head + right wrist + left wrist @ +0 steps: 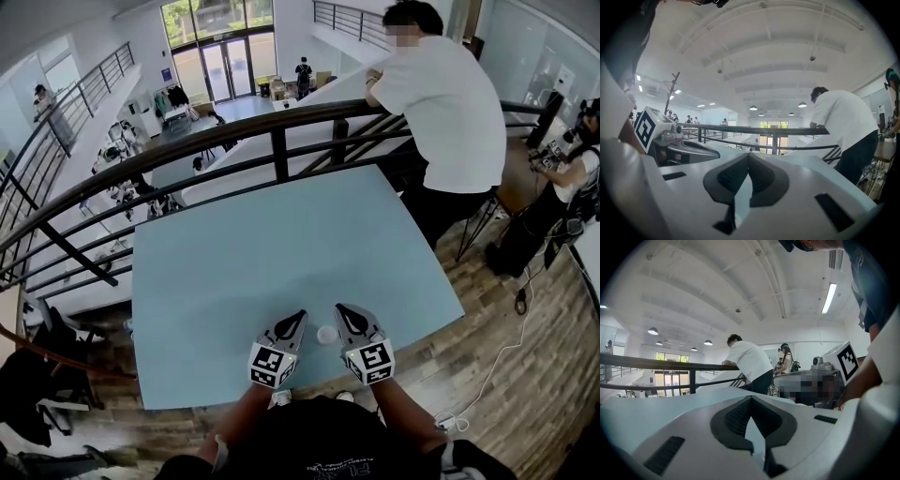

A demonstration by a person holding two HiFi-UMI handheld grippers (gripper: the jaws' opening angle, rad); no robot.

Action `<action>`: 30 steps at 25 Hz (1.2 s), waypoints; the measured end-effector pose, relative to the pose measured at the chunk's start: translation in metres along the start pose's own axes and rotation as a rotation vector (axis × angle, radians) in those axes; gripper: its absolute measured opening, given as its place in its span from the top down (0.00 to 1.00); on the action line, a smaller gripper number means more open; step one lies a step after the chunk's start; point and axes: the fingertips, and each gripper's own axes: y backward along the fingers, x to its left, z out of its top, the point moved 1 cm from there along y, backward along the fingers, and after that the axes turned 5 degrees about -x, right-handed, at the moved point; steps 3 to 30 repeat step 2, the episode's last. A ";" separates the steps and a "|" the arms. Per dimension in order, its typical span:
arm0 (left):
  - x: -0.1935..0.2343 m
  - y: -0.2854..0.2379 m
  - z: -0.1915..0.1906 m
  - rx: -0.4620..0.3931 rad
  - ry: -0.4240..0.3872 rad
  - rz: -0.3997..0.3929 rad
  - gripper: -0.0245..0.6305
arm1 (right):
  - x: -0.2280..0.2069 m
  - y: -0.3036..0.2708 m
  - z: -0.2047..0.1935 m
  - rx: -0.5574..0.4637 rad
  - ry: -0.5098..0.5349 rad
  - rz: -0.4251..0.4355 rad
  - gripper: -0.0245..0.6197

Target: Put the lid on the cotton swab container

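Note:
A small round white piece [325, 335], either the cotton swab container or its lid, sits on the light blue table [281, 253] near the front edge. It lies apart from both grippers, between them. My left gripper [301, 318] is just left of it and shut on nothing. In its own view the left gripper [751, 400] has its dark pads meeting at the tips. My right gripper [340, 310] is just right of the piece, and in its own view the right gripper [748, 155] is shut and empty too. Both point across the table, almost level.
A person in a white shirt [441, 103] leans on the dark railing [272, 127] at the table's far right corner. Another person [572, 178] stands at the far right. A white cable [497, 361] trails on the wooden floor right of the table.

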 end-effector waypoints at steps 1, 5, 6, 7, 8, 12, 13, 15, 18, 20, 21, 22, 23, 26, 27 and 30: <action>0.001 0.001 -0.001 0.002 0.000 0.003 0.94 | 0.000 0.000 -0.001 0.000 -0.003 -0.002 0.93; 0.002 0.002 -0.001 0.004 -0.001 0.006 0.94 | 0.001 0.001 -0.002 0.001 -0.006 -0.003 0.93; 0.002 0.002 -0.001 0.004 -0.001 0.006 0.94 | 0.001 0.001 -0.002 0.001 -0.006 -0.003 0.93; 0.002 0.002 -0.001 0.004 -0.001 0.006 0.94 | 0.001 0.001 -0.002 0.001 -0.006 -0.003 0.93; 0.002 0.002 -0.001 0.004 -0.001 0.006 0.94 | 0.001 0.001 -0.002 0.001 -0.006 -0.003 0.93; 0.002 0.002 -0.001 0.004 -0.001 0.006 0.94 | 0.001 0.001 -0.002 0.001 -0.006 -0.003 0.93; 0.002 0.002 -0.001 0.004 -0.001 0.006 0.94 | 0.001 0.001 -0.002 0.001 -0.006 -0.003 0.93; 0.002 0.002 -0.001 0.004 -0.001 0.006 0.94 | 0.001 0.001 -0.002 0.001 -0.006 -0.003 0.93; 0.002 0.002 -0.001 0.004 -0.001 0.006 0.94 | 0.001 0.001 -0.002 0.001 -0.006 -0.003 0.93; 0.002 0.002 -0.001 0.004 -0.001 0.006 0.94 | 0.001 0.001 -0.002 0.001 -0.006 -0.003 0.93; 0.002 0.002 -0.001 0.004 -0.001 0.006 0.94 | 0.001 0.001 -0.002 0.001 -0.006 -0.003 0.93; 0.002 0.002 -0.001 0.004 -0.001 0.006 0.94 | 0.001 0.001 -0.002 0.001 -0.006 -0.003 0.93; 0.002 0.002 -0.001 0.004 -0.001 0.006 0.94 | 0.001 0.001 -0.002 0.001 -0.006 -0.003 0.93; 0.002 0.002 -0.001 0.004 -0.001 0.006 0.94 | 0.001 0.001 -0.002 0.001 -0.006 -0.003 0.93; 0.002 0.002 -0.001 0.004 -0.001 0.006 0.94 | 0.001 0.001 -0.002 0.001 -0.006 -0.003 0.93; 0.002 0.002 -0.001 0.004 -0.001 0.006 0.94 | 0.001 0.001 -0.002 0.001 -0.006 -0.003 0.93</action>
